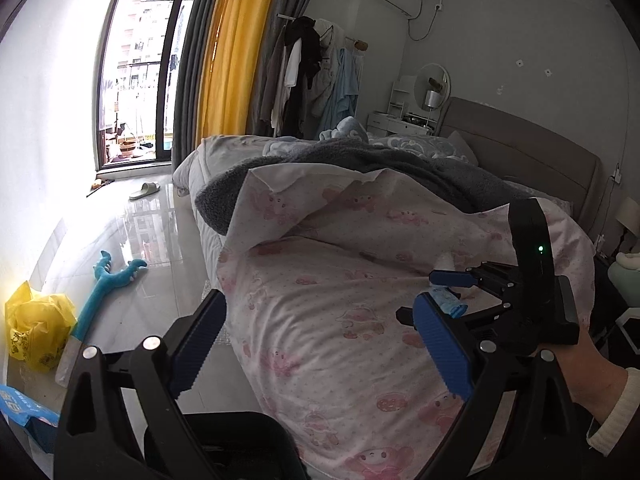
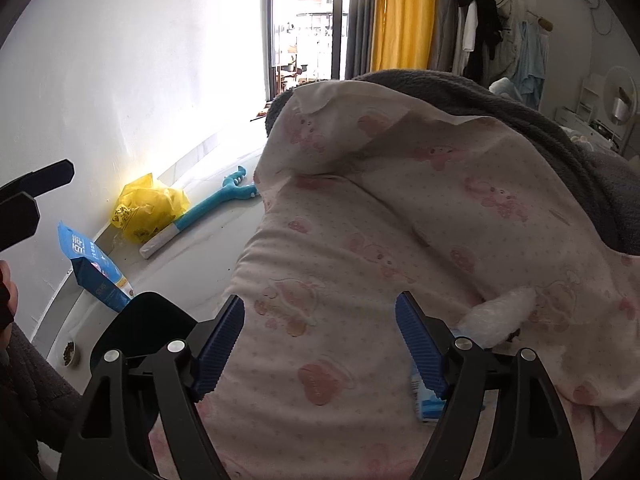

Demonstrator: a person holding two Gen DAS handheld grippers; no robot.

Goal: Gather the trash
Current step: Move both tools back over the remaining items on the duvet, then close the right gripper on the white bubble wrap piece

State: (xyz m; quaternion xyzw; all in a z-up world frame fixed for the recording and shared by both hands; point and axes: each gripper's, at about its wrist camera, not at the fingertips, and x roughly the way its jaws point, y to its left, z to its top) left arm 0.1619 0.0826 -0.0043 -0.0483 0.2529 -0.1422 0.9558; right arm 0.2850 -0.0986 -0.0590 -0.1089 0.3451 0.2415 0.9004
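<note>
Up front in the left wrist view, the left gripper (image 1: pixel 320 344) is hovering wide and empty over the pink quilt (image 1: pixel 320 280) with the right gripper (image 1: pixel 448 292) at three o'clock by a blue wrapper (image 1: pixel 450 302), while in the right wrist view the right gripper (image 2: pixel 320 344) is gaping empty, a blue wrapper (image 2: pixel 426 398) lying at four o'clock and a yellow bag (image 2: pixel 146 208) at ten o'clock.

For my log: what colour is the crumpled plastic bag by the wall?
Yellow with dark print; the plastic bag shows best in the right wrist view.

Pink cartoon-print white quilt (image 2: pixel 400 220), grey blanket (image 1: pixel 400 160), yellow plastic bag (image 2: pixel 148 208), yellow curtain (image 1: pixel 236 48).
</note>
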